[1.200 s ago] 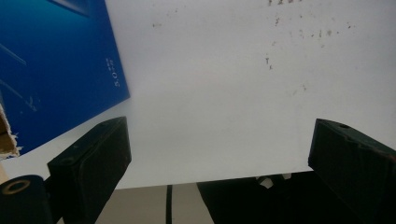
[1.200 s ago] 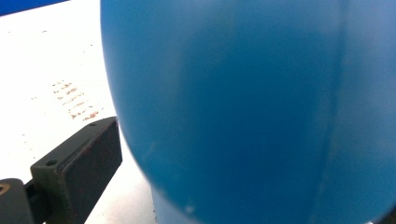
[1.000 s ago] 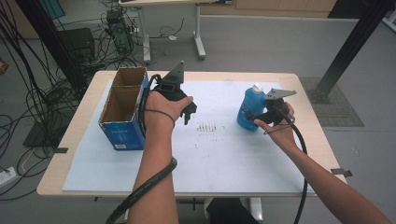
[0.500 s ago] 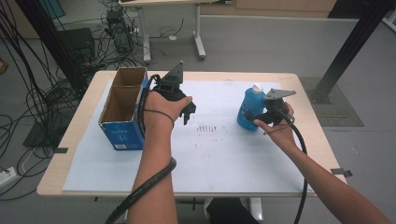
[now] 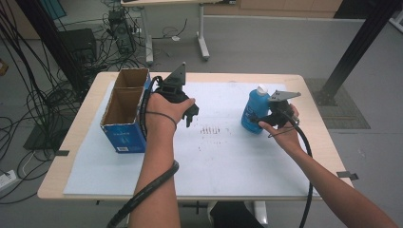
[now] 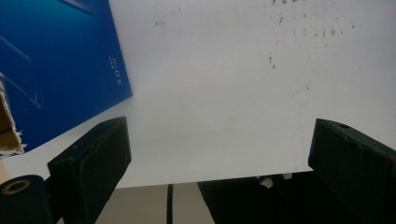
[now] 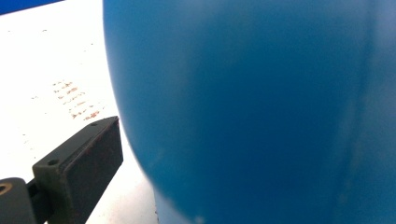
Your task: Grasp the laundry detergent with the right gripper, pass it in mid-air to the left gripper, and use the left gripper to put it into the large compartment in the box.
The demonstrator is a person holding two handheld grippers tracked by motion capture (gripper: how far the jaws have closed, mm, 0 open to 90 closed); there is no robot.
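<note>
We see a wooden table (image 5: 85, 137) covered by a large white paper sheet (image 5: 223, 156), stained with small dark marks near its middle. At its left edge stands an open cardboard box with blue sides (image 5: 124, 114); our left gripper (image 5: 188, 112) hangs just beside it above the sheet, jaws spread wide and holding nothing. Well apart, toward the right, a blue plastic bottle with a white cap (image 5: 253, 109) stands upright on the sheet. Our right gripper (image 5: 261, 121) is pressed up to its body; one jaw sits beside the bottle's wall, but we cannot tell whether it is clamped.
</note>
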